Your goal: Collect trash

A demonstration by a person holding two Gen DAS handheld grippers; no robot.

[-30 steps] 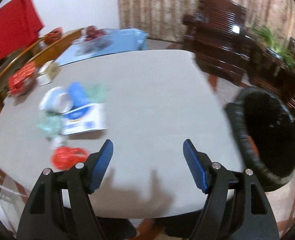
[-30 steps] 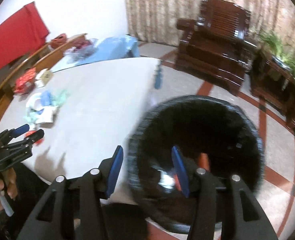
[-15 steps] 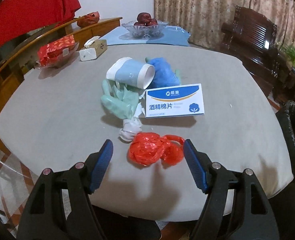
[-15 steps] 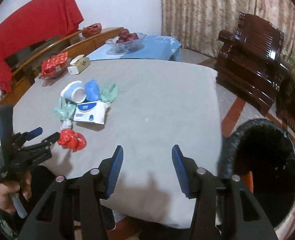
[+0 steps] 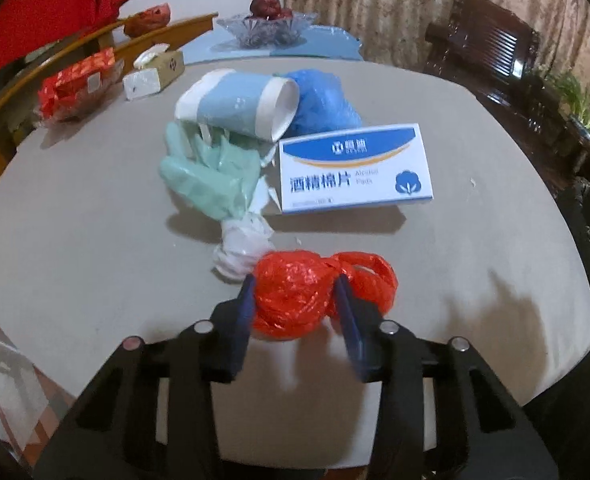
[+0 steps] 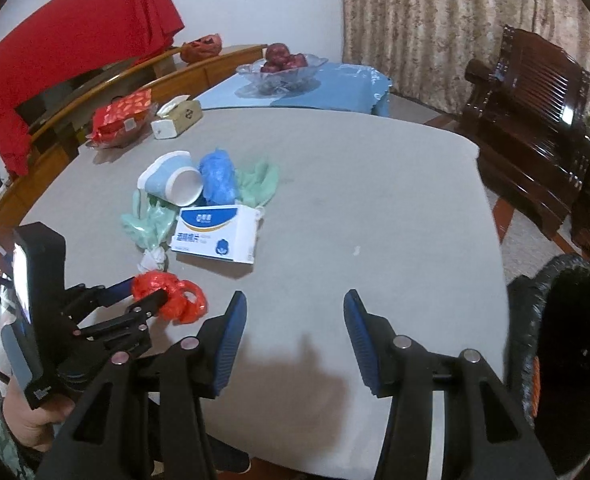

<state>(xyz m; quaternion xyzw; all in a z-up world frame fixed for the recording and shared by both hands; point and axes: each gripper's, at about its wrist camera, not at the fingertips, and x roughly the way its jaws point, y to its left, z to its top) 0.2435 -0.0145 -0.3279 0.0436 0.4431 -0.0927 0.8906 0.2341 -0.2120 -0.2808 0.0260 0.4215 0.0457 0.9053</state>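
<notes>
At the table's point(image 5: 95, 264) near edge, the left hand-held gripper point(image 5: 295, 300) has just closed, pinching the red bag point(image 5: 291, 292) to bin it; the right hand-held gripper point(image 6: 295, 320) hangs spread, empty.

White wall point(image 6: 279, 0), beige curtains point(image 6: 435, 12) – dark wooden armchair point(image 6: 531, 104) beside grey table point(image 6: 355, 184).

Dim warm indoor light from above and behind. Soft gripper shadows on matte grey round table point(image 5: 95, 264) point(image 6: 375, 208). Strong fisheye bending, black vignette at corners. Slight blur, grain; glints on crumpled red plastic bag point(image 5: 295, 296).
</notes>
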